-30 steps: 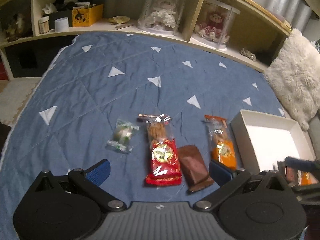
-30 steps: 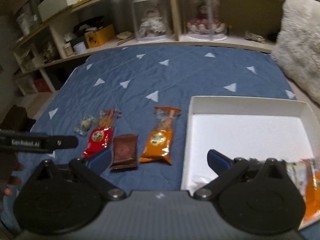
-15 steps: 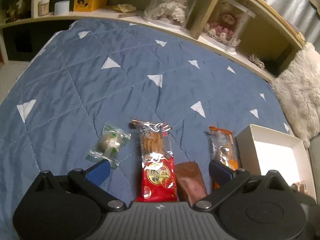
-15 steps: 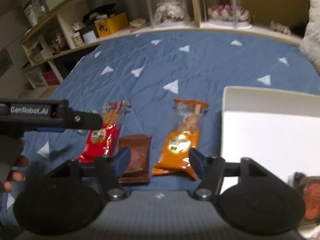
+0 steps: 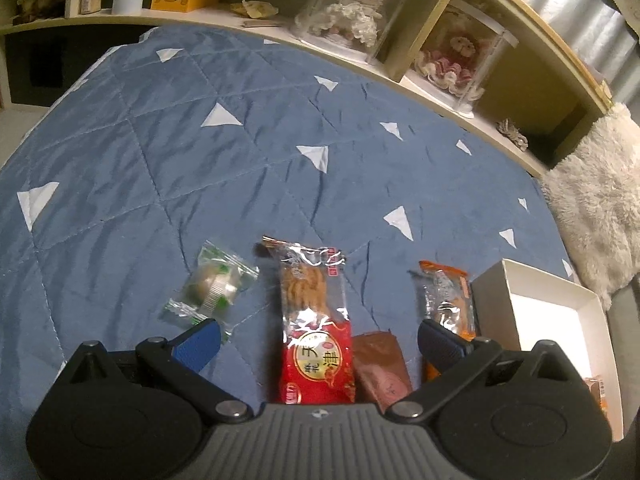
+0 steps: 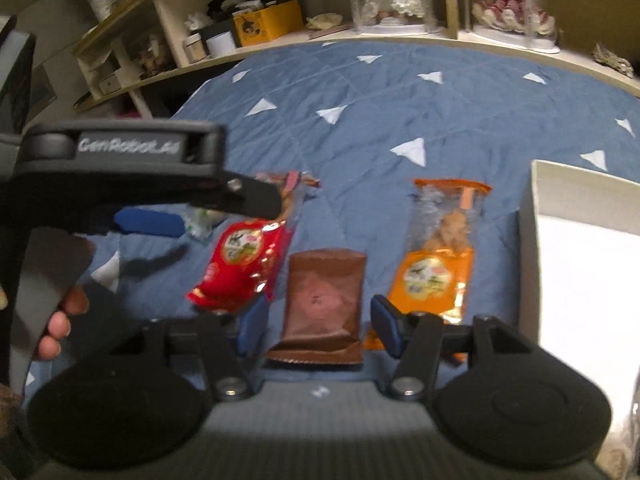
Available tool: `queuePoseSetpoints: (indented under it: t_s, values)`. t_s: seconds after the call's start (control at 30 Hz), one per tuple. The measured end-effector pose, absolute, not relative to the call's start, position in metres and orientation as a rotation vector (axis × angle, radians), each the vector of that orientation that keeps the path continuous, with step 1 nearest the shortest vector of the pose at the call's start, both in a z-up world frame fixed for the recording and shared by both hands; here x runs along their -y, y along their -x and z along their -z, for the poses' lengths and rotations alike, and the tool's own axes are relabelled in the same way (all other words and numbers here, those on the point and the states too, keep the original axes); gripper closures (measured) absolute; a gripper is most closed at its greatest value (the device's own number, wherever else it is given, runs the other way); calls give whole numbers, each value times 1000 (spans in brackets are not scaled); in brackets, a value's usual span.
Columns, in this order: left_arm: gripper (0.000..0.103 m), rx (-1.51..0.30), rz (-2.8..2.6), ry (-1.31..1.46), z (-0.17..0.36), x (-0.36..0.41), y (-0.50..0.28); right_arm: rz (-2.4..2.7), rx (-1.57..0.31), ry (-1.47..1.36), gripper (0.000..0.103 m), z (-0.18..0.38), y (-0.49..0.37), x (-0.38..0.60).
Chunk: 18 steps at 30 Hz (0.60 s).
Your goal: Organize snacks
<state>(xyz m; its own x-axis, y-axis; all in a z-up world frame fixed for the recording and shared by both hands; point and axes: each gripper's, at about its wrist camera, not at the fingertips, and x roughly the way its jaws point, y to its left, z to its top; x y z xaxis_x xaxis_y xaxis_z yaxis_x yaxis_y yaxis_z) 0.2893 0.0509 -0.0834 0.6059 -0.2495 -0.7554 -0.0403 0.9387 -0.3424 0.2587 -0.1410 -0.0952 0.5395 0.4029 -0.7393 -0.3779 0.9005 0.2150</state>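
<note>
left gripper (image 5: 318,338): our fingers are spread wide, holding nothing, over the red packet (image 5: 314,320).
right gripper (image 6: 316,322): our fingers are half open and empty, framing the brown packet (image 6: 320,308).
where the snacks lie: on the blue bed quilt (image 5: 200,168), in a row beside the white box (image 5: 560,320) toward the bed's right edge; orange packet (image 6: 440,256) just beside the box, small clear-wrapped sweet (image 5: 210,290) furthest from it.
how it handles: we judge the brown packet light, thin, crinkly and a bit slippery, its contents crushable.
where to hold: across its short width near the middle, gently; the quilt gives under it.
</note>
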Motion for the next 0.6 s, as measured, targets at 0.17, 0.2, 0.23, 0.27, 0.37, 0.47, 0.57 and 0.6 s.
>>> queuePoseSetpoints:
  t_s: [0.17,0.2,0.23,0.27,0.37,0.47,0.57,0.6]
  values:
    - [0,-915,119,342,86,-50,-288,-435,-930,8,51,103,-256,136]
    - [0,-916,118,338,87,-50,-288,-428,-938,12,53,103,-255,135]
    - [0,-915,116,337,87,-50,-288,-423,-944,20,53,103,-255,134]
    - [0,-910,113,337,88,-50,-288,-422,-948,28,54,102,-254,133]
    - [0,-892,102,342,88,-49,-287,-419,-965,42,58,97,-248,131]
    - [2,-893,99,358,90,-45,-288,-422,-997,46,58,94,-237,131]
    - [13,-906,108,350,93,-39,-293,-416,-1025,59,58,92,-225,132]
    - [17,-915,109,343,94,-37,-295,-415,-1036,60,58,92,-221,133]
